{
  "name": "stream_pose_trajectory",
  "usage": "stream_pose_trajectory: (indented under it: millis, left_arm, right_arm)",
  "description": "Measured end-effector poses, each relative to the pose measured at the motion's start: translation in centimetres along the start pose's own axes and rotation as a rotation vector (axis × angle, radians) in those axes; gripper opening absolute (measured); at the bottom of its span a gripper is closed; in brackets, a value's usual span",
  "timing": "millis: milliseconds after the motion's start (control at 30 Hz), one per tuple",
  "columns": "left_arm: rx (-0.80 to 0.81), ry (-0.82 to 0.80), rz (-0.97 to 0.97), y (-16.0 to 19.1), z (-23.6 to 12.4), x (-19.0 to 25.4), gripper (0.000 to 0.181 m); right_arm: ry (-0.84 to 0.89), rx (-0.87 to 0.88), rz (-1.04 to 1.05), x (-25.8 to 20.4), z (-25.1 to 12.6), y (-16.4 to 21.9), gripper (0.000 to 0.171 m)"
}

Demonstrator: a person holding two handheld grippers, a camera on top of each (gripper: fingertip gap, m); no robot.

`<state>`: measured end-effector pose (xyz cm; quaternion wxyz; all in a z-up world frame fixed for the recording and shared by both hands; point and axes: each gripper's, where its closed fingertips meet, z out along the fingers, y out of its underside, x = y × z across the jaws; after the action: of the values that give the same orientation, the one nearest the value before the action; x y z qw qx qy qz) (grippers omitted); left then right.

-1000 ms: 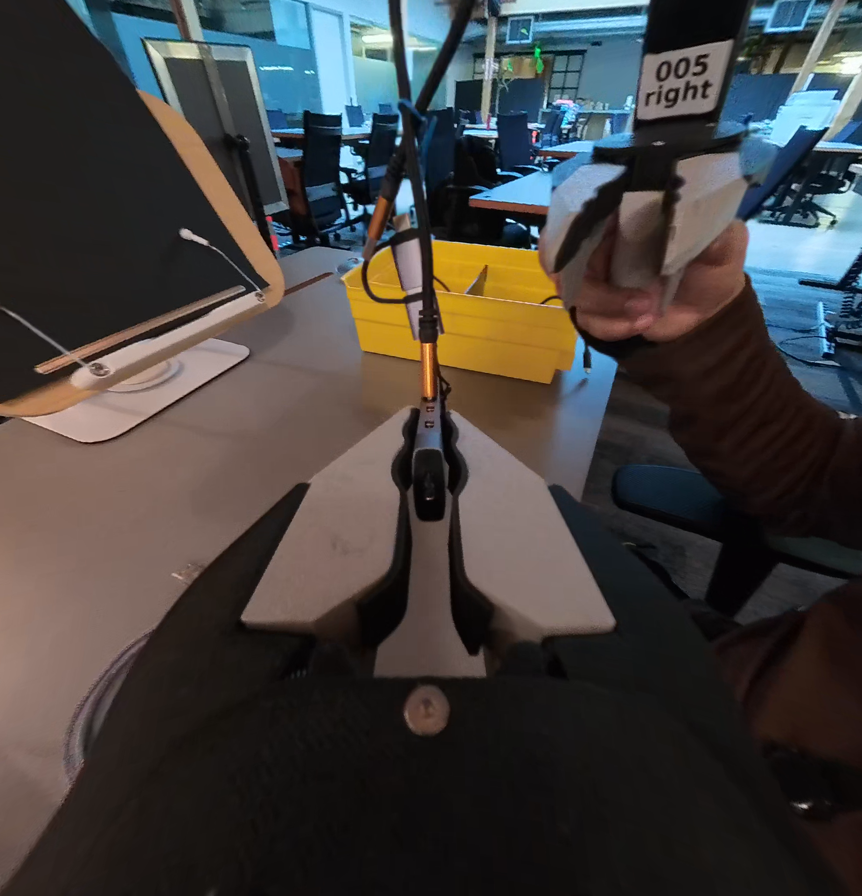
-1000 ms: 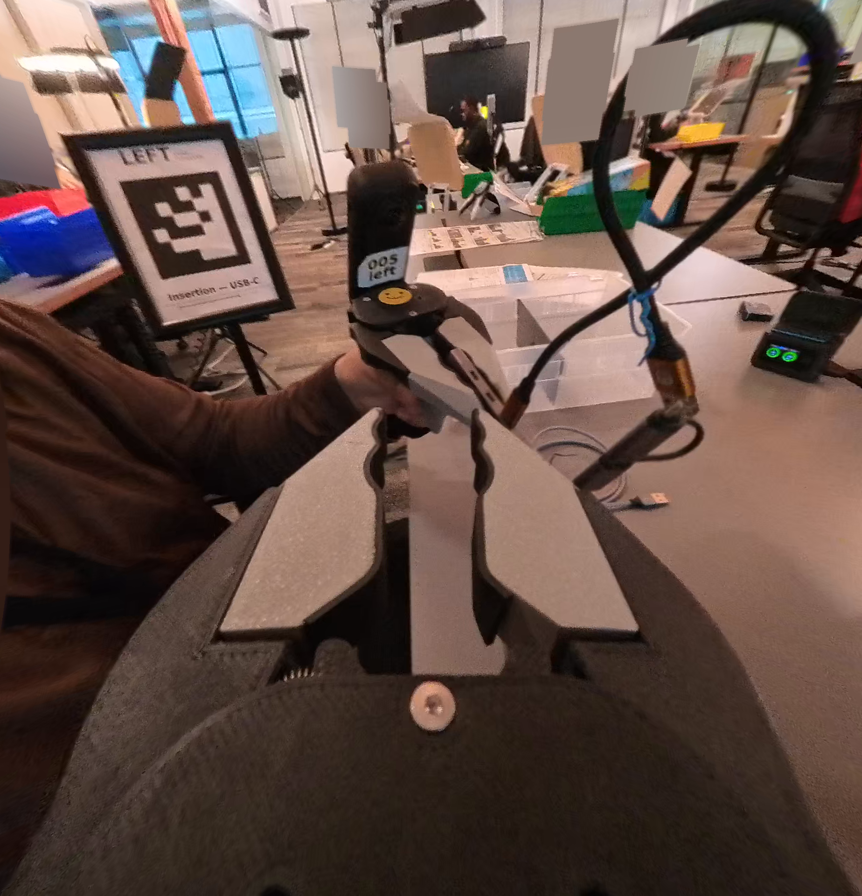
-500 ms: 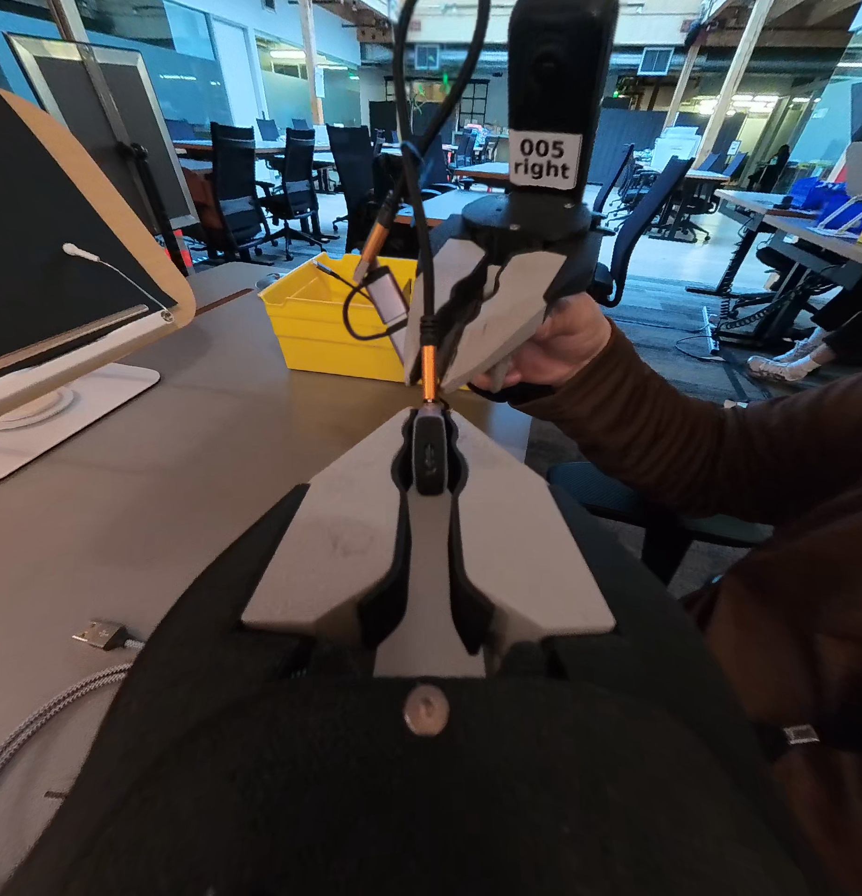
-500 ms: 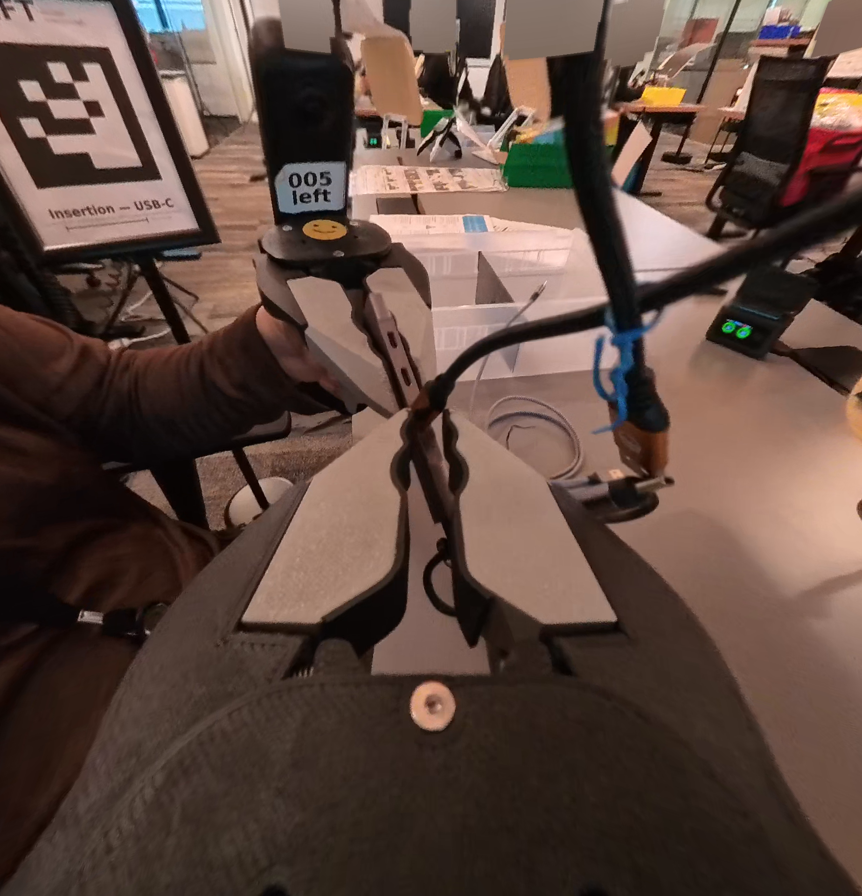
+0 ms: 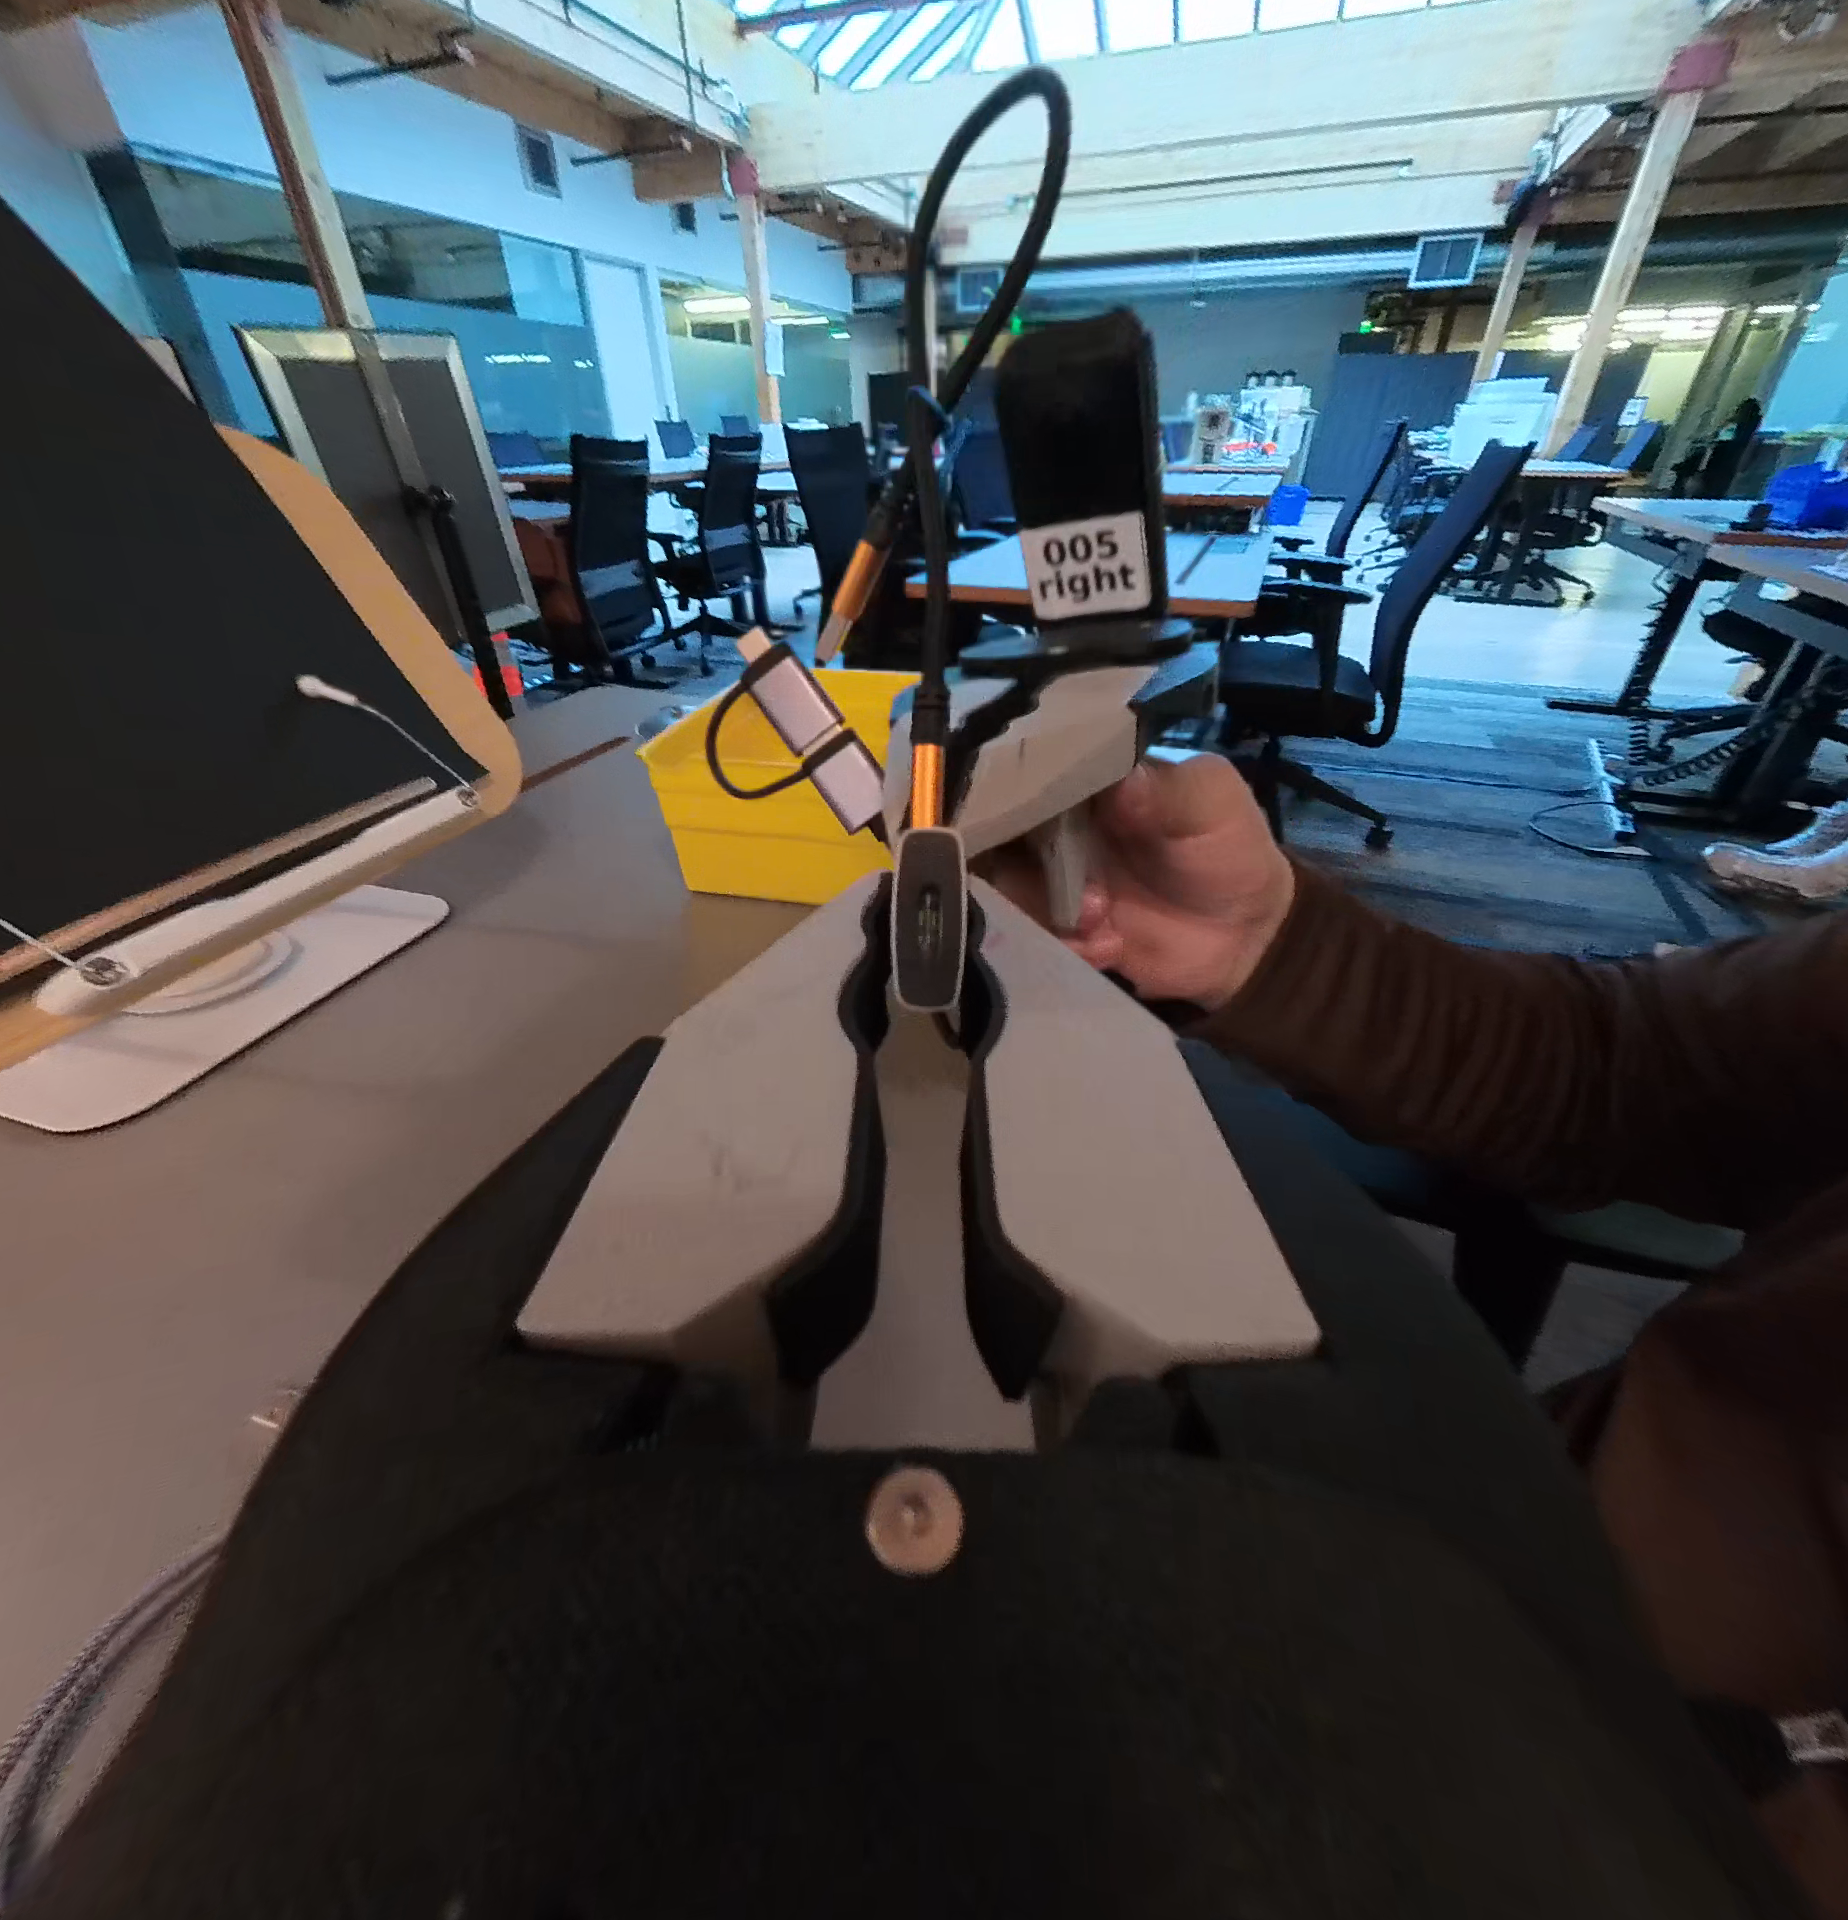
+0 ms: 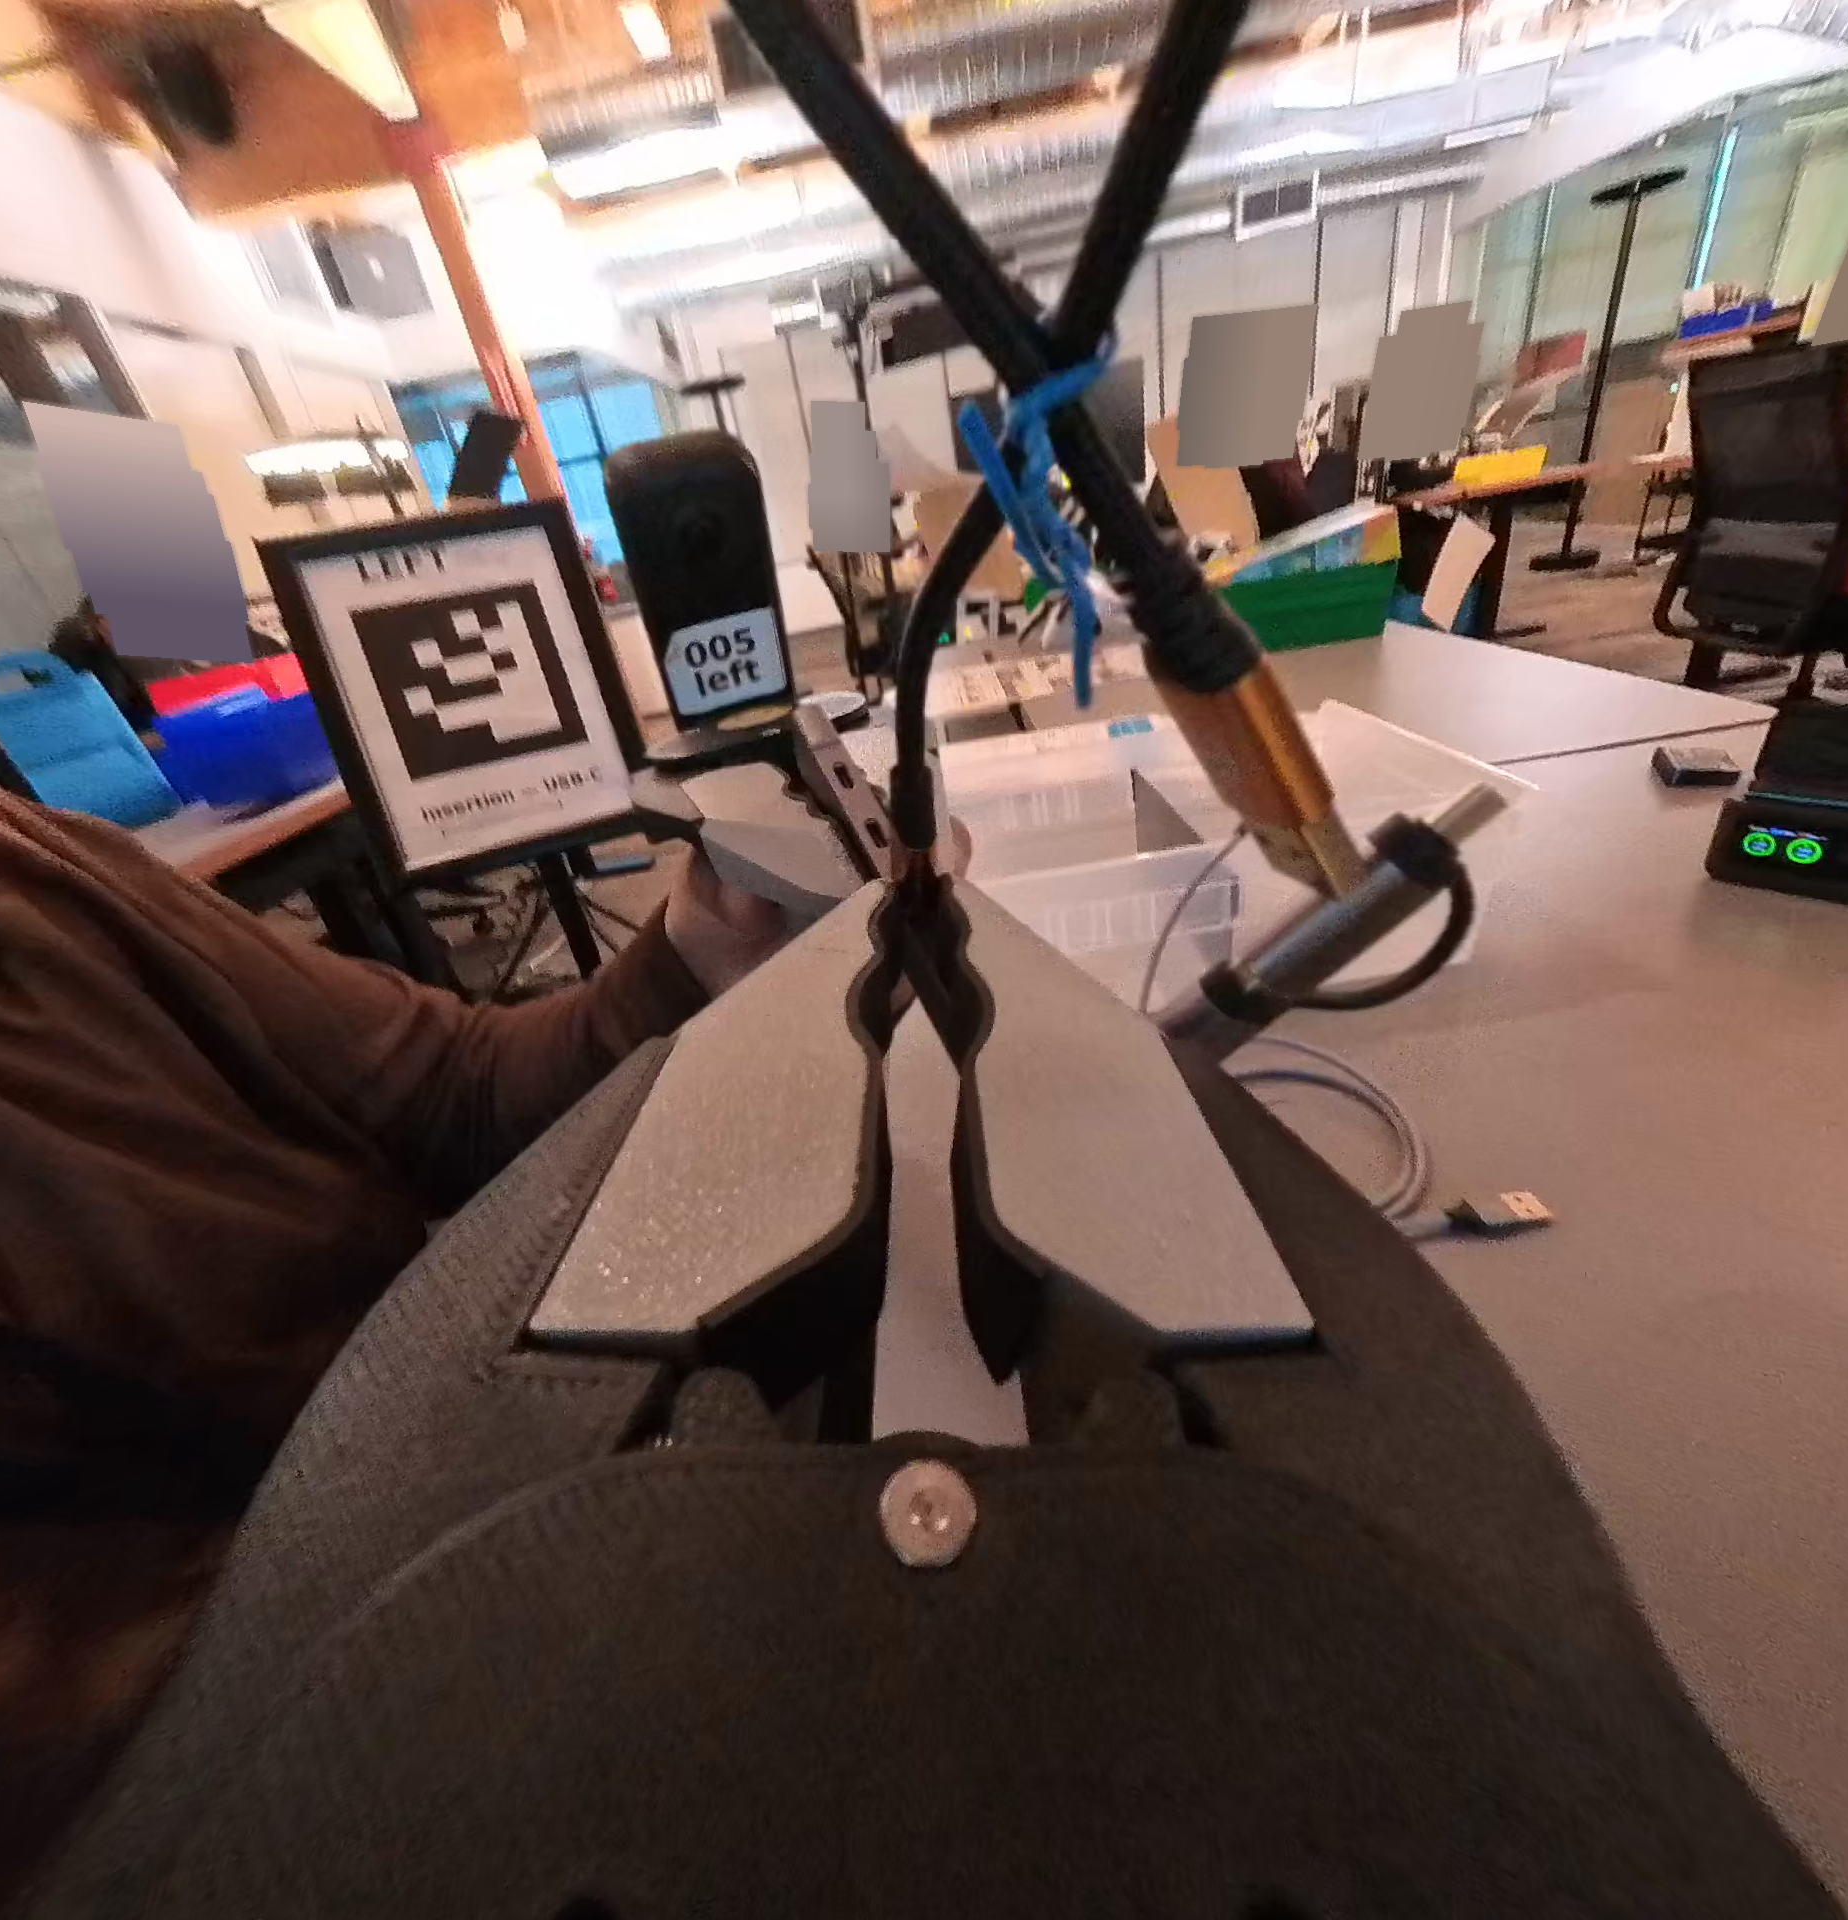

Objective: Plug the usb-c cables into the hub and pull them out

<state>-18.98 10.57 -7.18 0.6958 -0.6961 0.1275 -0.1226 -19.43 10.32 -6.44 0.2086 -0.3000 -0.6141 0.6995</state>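
Observation:
My left gripper (image 5: 925, 940) is shut on a slim dark grey hub (image 5: 928, 904), held upright above the table. An orange-collared usb-c plug (image 5: 925, 774) stands on the hub's top edge and looks seated in a port. My right gripper (image 6: 915, 920) is shut on that plug (image 6: 912, 868), facing the left gripper (image 6: 785, 831) and the hub (image 6: 847, 790). The black cable (image 5: 1003, 208) loops up and back down. Its other orange plug (image 6: 1252, 769) hangs free beside grey adapters (image 6: 1335, 935) on a black loop.
A yellow bin (image 5: 764, 831) stands on the grey table (image 5: 276, 1143) behind the grippers. A screen on a white stand (image 5: 172, 727) is at the left. A clear bin (image 6: 1107, 821), a pale cable (image 6: 1502, 1210) and a small black device (image 6: 1793, 847) lie beyond.
A second ago my right gripper was open and apart from the hub. It came to the plug at the hub and shut on it. Both grippers have tilted upward.

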Motion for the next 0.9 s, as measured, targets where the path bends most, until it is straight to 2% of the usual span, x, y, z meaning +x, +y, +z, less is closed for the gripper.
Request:
stream_pose_trajectory:
  millis: [400,633,667,700,733,767,800,833,900]
  left_arm:
    - [0.104,0.004,-0.018,-3.0,-0.6,1.3,0.008]
    - [0.143,-0.023,-0.049,-3.3,-0.2,0.8,0.007]
    - [0.136,-0.019,-0.046,-3.2,-0.2,0.9,0.007]
    - [0.077,0.019,-0.049,-2.2,0.0,1.5,0.007]
    - [0.047,0.046,-0.065,-1.1,0.3,2.2,0.007]
    - [0.014,0.058,-0.079,0.1,0.7,2.6,0.007]
    - [-0.008,0.059,-0.085,1.0,1.1,2.8,0.007]
    - [-0.019,0.074,-0.092,1.4,1.6,3.0,0.008]
    - [-0.012,0.073,-0.086,1.2,2.2,2.8,0.008]
  right_arm:
    - [0.070,0.294,0.074,-1.5,0.0,-3.0,0.000]
    - [0.019,0.394,0.204,-0.8,-0.4,-3.4,0.002]
    - [0.012,0.531,0.227,-0.4,-1.9,-5.1,0.001]
    - [-0.015,0.693,0.274,0.3,-4.9,-7.5,0.001]
    - [-0.029,0.776,0.272,0.9,-7.9,-9.5,0.001]
    - [0.017,0.777,0.175,1.0,-9.9,-10.8,0.001]
    - [0.102,0.703,0.056,1.0,-10.7,-11.1,0.002]
    - [0.185,0.634,-0.039,1.0,-11.2,-11.1,0.001]
    - [0.242,0.516,-0.142,0.1,-11.8,-11.2,0.002]
